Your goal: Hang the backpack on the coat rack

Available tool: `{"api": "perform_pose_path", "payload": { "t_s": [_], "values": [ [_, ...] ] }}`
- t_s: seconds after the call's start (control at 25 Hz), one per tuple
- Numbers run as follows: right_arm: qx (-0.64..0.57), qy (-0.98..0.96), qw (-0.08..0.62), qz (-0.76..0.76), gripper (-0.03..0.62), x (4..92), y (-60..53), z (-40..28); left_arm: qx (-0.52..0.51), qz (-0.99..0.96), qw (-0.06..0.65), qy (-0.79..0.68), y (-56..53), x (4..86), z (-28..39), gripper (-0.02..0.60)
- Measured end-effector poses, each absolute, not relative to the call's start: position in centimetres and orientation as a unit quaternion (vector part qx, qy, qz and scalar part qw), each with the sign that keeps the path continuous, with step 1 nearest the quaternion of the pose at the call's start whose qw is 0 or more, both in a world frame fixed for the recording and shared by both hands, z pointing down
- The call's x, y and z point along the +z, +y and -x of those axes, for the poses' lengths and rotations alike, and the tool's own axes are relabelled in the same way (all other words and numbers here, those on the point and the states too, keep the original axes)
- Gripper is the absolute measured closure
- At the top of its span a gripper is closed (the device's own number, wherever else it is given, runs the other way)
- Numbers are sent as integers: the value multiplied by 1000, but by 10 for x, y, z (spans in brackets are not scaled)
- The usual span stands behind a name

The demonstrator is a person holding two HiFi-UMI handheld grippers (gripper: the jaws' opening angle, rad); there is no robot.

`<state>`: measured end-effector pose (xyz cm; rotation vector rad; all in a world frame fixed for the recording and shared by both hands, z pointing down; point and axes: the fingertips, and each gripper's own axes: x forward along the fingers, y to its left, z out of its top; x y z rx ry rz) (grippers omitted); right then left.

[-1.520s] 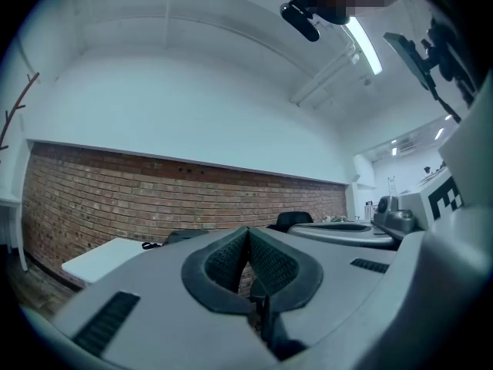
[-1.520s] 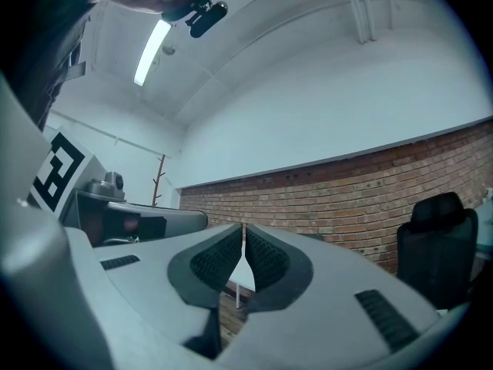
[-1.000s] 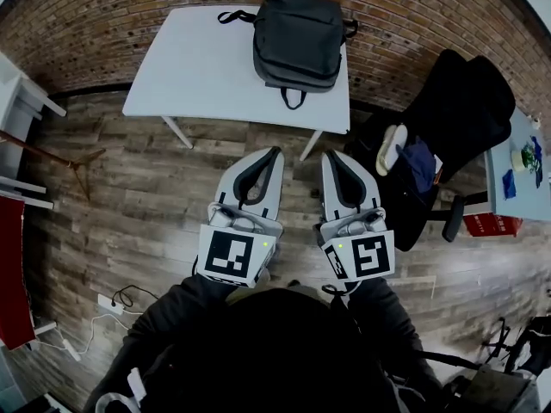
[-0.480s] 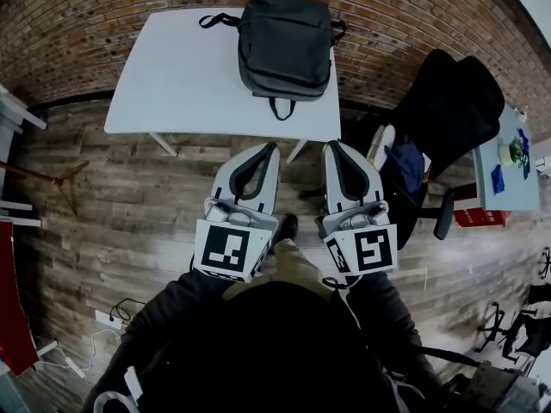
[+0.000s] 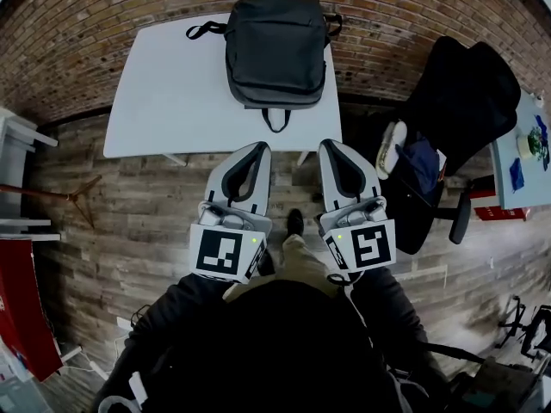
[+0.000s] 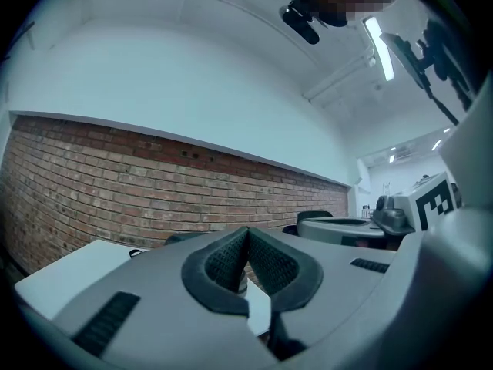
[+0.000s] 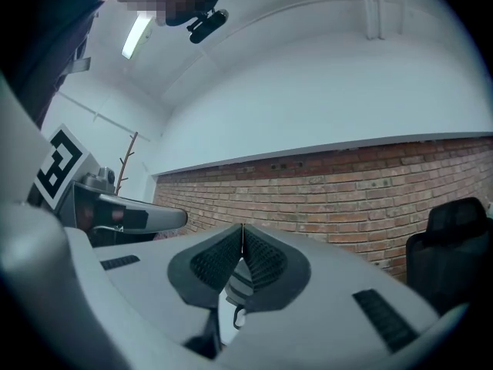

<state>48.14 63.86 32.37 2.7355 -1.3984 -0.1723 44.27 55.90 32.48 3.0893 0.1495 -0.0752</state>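
Shows a dark backpack lying flat on the far right part of a white table, top loop turned toward the near edge, one strap trailing off to the left. Places the table against a brick wall, on a wood floor. Finds the left gripper and right gripper side by side at the table's near edge as seen from above, both pointing level toward the backpack and not touching it. Has the left fingers pressed fully together with nothing held, and likewise the right fingers, tips meeting, empty. Sets a black chair draped in dark cloth to the right of the table. Catches a shoe on the floor between the two grippers. Picks up, at the far left of the right gripper view, a thin branched wooden pole.
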Motion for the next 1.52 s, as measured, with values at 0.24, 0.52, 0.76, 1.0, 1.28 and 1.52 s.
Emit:
{"api": "perform_pose_path", "payload": {
  "t_s": [0.24, 0.52, 0.76, 1.0, 1.28, 1.52],
  "values": [
    [-33, -476, 18, -879, 588, 349, 638, -526, -4, -999, 16, 30, 561, 339, -489, 572],
    [-10, -494, 3, -869, 586, 377, 636, -577, 20, -999, 13, 23, 565, 358, -540, 572],
    [-17, -524, 2, -852, 586, 383, 630, -608, 17, -1000, 13, 11, 570, 361, -573, 572],
    [-19, -548, 30, -836, 586, 378, 619, -624, -6, -1000, 10, -12, 557, 347, -585, 572],
    [-28, -568, 41, -821, 586, 377, 593, -633, -21, -999, 26, -34, 527, 345, -597, 572],
    [-7, -566, 44, -823, 585, 403, 582, -646, -13, -999, 31, -29, 515, 362, -609, 572]
  ]
}}
